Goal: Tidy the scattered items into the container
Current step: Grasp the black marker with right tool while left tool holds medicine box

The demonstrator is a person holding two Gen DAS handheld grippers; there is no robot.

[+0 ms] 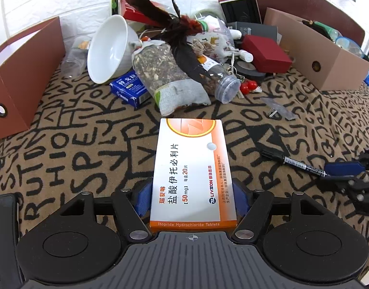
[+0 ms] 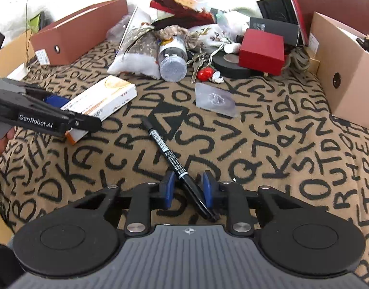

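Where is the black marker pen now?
The black marker pen lies on the patterned cloth, its near end between the right gripper fingers, right of the medicine box.

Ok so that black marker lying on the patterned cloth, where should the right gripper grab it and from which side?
Grip the black marker across its thick cap end, the end nearest the right gripper, coming down from above. It lies flat on the cloth at a slant, so turn the pads square to the barrel. That end already sits between the open jaws, nearer the right-hand pad, so centre it first.
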